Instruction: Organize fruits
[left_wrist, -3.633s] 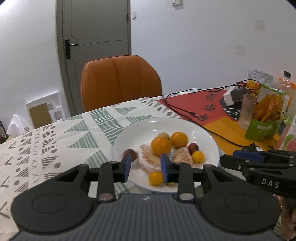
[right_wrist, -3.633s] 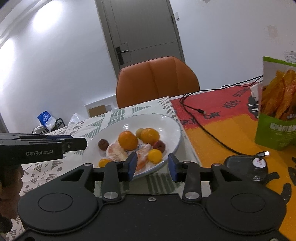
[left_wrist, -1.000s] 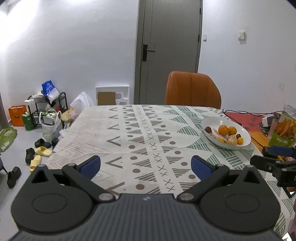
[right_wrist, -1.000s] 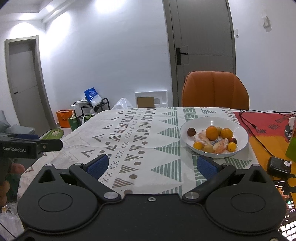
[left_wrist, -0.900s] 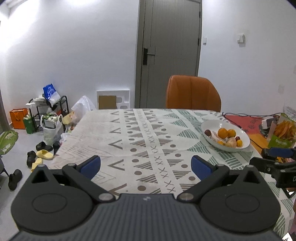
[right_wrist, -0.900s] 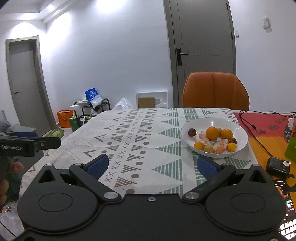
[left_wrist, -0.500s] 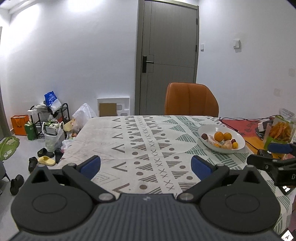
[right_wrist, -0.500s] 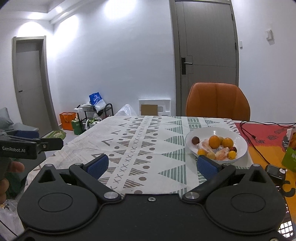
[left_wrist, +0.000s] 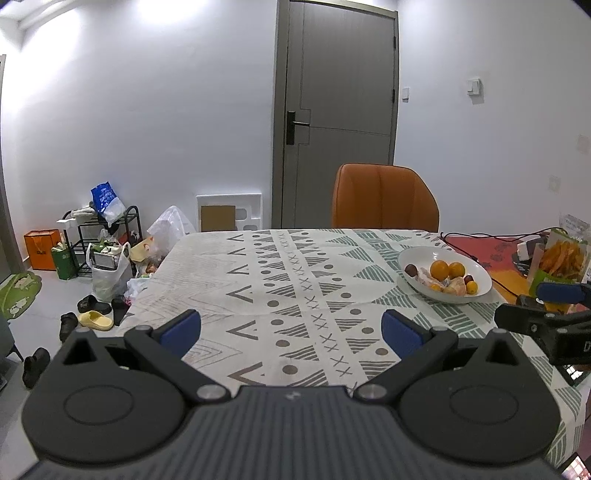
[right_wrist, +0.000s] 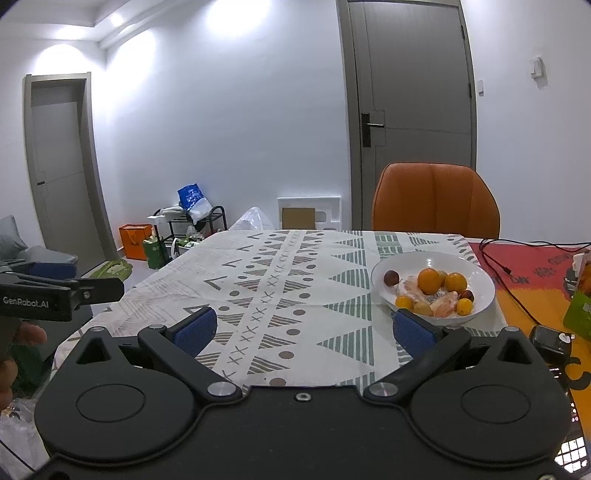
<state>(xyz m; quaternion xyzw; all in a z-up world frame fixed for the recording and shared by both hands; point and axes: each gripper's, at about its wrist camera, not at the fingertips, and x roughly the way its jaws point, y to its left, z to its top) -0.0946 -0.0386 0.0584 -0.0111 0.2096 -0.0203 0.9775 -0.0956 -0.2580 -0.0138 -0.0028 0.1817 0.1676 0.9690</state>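
Observation:
A white bowl (left_wrist: 480, 275) (right_wrist: 480, 280) stands on the patterned tablecloth at the right. It holds several fruits: oranges (right_wrist: 429, 280) (left_wrist: 439, 269), small yellow fruits, dark red ones and peeled segments. My left gripper (left_wrist: 291, 330) is open, held back above the near part of the table with nothing between its blue pads. My right gripper (right_wrist: 304, 326) is open too and empty, with the bowl just beyond its right fingertip (right_wrist: 410, 326). Each gripper shows at the edge of the other's view.
An orange chair (left_wrist: 384, 199) stands at the table's far side before a grey door. A red-orange mat with a black cable (right_wrist: 517, 266), a green snack bag (left_wrist: 561, 258) and a small black device (right_wrist: 550, 341) lie right of the bowl. Floor clutter sits left.
Both grippers have pulled back from the bowl and risen, and their jaws have gone from narrow to wide open. The bowl now looks small and far.

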